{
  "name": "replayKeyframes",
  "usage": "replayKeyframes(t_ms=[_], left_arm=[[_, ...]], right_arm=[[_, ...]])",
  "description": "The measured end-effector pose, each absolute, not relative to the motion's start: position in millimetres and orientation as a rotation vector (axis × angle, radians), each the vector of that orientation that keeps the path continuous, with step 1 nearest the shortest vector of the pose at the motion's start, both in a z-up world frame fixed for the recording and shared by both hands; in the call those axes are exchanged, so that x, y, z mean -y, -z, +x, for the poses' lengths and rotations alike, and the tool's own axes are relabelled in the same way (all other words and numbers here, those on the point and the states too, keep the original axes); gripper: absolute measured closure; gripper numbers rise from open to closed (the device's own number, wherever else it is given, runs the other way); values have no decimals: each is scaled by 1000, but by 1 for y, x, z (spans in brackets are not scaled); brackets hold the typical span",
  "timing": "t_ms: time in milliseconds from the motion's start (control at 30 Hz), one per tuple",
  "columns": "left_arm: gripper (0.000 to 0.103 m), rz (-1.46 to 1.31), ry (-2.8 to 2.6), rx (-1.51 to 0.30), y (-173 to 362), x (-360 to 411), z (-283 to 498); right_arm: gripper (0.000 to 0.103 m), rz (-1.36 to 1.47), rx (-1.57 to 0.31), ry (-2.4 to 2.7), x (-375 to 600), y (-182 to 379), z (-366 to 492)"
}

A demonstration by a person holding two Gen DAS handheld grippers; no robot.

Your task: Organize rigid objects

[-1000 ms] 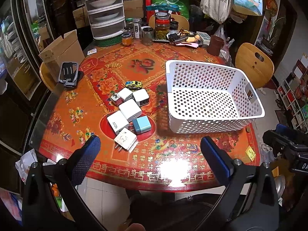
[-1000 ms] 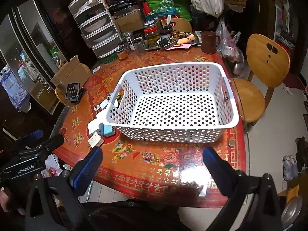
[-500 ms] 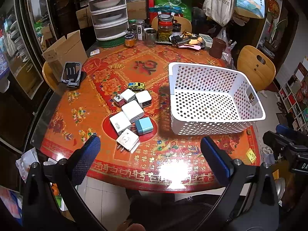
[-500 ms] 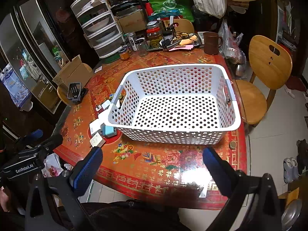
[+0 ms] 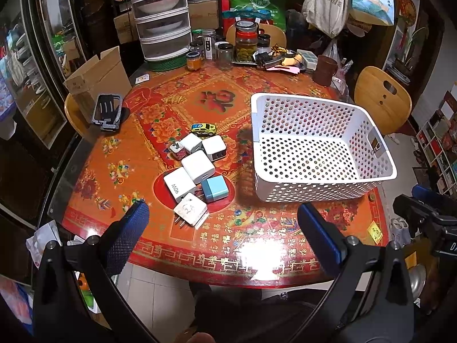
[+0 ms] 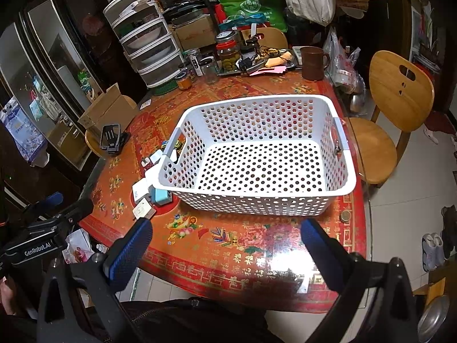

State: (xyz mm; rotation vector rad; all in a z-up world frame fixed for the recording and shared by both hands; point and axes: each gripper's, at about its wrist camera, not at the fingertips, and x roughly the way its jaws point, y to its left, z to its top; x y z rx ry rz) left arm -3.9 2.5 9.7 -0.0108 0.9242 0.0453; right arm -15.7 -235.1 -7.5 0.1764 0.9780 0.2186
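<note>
Several white plug adapters (image 5: 197, 168), a light blue one (image 5: 214, 188) and a small yellow toy car (image 5: 203, 128) lie in a cluster on the red patterned table (image 5: 120, 154). A white perforated basket (image 5: 380, 154) stands empty to their right; it also shows in the right wrist view (image 6: 347, 177). My left gripper (image 5: 222, 220) is open and empty, above the table's near edge, short of the adapters. My right gripper (image 6: 225, 234) is open and empty in front of the basket.
Jars (image 5: 246, 44), a brown mug (image 5: 324, 70) and a plastic drawer unit (image 5: 161, 18) crowd the table's far side. A black phone stand (image 5: 107, 111) and a cardboard box (image 5: 97, 77) sit at the left. Wooden chairs (image 6: 400, 97) stand at the right.
Both grippers have drawn back and risen slightly, so the table and basket look a little farther away. Nothing on the table has moved.
</note>
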Motion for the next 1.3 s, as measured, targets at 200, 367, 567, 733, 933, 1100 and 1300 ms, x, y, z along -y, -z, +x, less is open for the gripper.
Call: replayKeyframes(t_ms=[200,367,567,733,933,1100,1300], left_arm=[[1,-3,-50,-917,-8,2,0],[1,-1,-107,-907,-5,-2,4],[1,-3,-209,-924,9,-29,17],[1,13,-267,-1003,44,-57,39],[1,20,-343,-1043,88,-87,57],[1,-23,-403,-1077,122,-116,68],[1,8,-464,-1108,167,-143,75]], right_arm=[[0,179,-983,-222,237,10,-13],[0,183,-991,-223,241,14,-9],[0,265,-1012,-137,272,27,7],[9,287,-1019,47,329,47,36],[11,332,-1106,65,366,89,69],[32,345,-1150,43,370,112,90],[56,397,-1187,-4,373,132,101]])
